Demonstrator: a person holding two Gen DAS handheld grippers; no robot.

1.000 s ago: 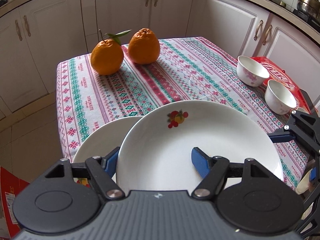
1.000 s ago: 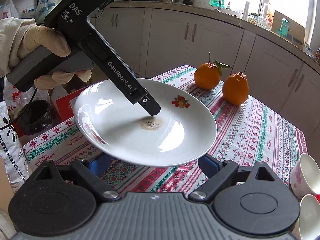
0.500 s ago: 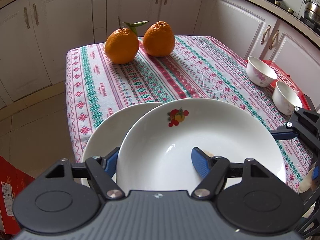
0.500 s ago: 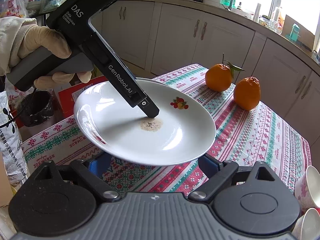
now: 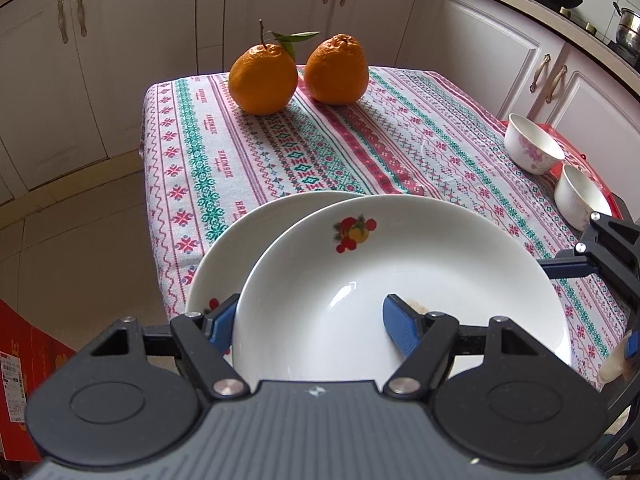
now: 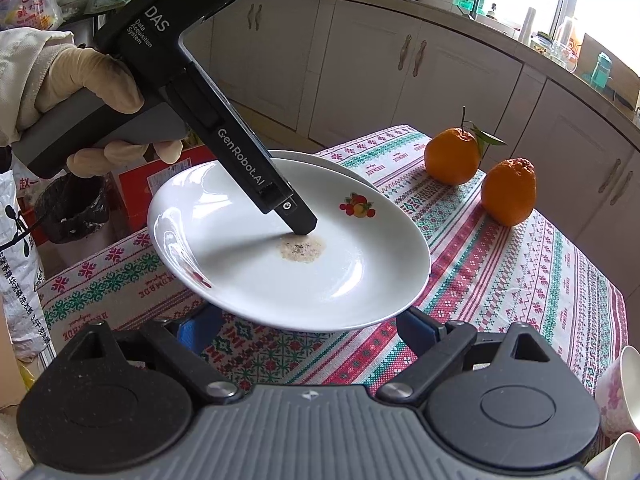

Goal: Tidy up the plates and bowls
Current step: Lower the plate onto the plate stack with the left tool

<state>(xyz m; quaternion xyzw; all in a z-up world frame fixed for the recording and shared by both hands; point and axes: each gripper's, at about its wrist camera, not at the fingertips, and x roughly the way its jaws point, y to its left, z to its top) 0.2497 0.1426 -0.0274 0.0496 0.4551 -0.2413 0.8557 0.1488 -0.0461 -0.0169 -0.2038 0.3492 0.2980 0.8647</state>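
A white plate with a fruit decal (image 5: 400, 280) hangs tilted over the table. My left gripper (image 5: 308, 308) is shut on its near rim. One blue pad lies inside the plate and the other is under the rim. In the right wrist view the upper fingertip (image 6: 298, 224) presses beside a brown stain (image 6: 302, 249). A second white plate (image 5: 240, 248) lies on the cloth, partly under the first. My right gripper (image 6: 308, 320) stands open below the opposite rim, its pads apart and pressing on nothing. Two small white bowls (image 5: 532, 148) (image 5: 580, 200) stand at the table's right edge.
Two oranges (image 5: 264, 80) (image 5: 336, 70) sit at the far end of the patterned tablecloth (image 5: 320, 152). The bowls rest on a red box (image 5: 560, 132). White cabinets (image 5: 280, 8) ring the table, and a red carton (image 5: 16, 360) stands on the floor at left.
Both grippers have drifted a little sideways and down with the held plate. More of the lower plate shows beside it. Neither gripper's jaws have changed.
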